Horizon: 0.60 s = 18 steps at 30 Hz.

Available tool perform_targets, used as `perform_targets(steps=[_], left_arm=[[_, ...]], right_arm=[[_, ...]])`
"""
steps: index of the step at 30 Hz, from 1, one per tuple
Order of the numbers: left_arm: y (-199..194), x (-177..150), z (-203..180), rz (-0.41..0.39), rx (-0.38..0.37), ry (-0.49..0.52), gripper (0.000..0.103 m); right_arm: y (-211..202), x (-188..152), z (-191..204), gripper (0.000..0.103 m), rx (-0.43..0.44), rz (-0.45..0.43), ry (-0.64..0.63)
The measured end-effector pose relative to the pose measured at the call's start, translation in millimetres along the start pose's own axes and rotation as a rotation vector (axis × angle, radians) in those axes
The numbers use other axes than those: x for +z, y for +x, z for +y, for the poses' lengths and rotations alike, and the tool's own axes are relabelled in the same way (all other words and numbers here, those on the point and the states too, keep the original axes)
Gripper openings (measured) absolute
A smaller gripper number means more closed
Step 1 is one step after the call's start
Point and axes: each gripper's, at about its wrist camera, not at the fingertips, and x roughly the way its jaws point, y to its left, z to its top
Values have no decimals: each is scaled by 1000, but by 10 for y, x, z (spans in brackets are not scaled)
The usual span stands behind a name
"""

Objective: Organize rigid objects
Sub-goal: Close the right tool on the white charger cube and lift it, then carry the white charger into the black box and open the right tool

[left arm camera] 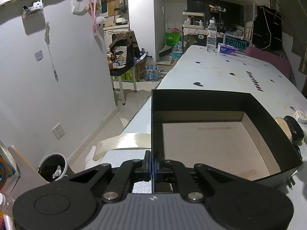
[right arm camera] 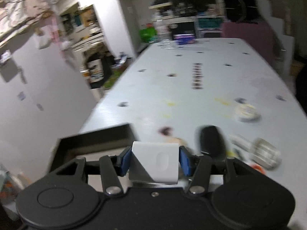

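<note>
A black open box (left arm camera: pixel 211 99) with a bare cardboard floor stands on the white table (left arm camera: pixel 220 71). My left gripper (left arm camera: pixel 153 165) is shut on the box's near left wall, which runs between the blue pads. In the blurred right wrist view my right gripper (right arm camera: pixel 154 162) is shut on a white boxy charger (right arm camera: pixel 155 161), held above the table just right of the black box (right arm camera: pixel 96 140). A black oval case (right arm camera: pixel 211 141) lies on the table beyond the right finger. A white tape roll (right arm camera: pixel 247 112) lies farther right.
A clear bottle (left arm camera: pixel 211 36) and a tissue box (left arm camera: pixel 227 49) stand at the table's far end. Small items (right arm camera: pixel 264 153) crowd the table right of the black case. A trash bin (left arm camera: pixel 52 166) sits on the floor to the left, below a loose tape strip (left arm camera: pixel 124 140).
</note>
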Motion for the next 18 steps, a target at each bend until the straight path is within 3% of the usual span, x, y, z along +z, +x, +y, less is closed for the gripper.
perform_targets(steps=[6,12,18], left_arm=[[7,-13,2,0,-5,2,2],[-1,-15,-5,-7,-5,4,2],[2,-25,-13,-10,-17,-1,2]], right_arm=[[595,143,689,53,108,149,-84],[1158,98,1096,53,78,250,-125],[1446,43,1235,53,82,307,-78]])
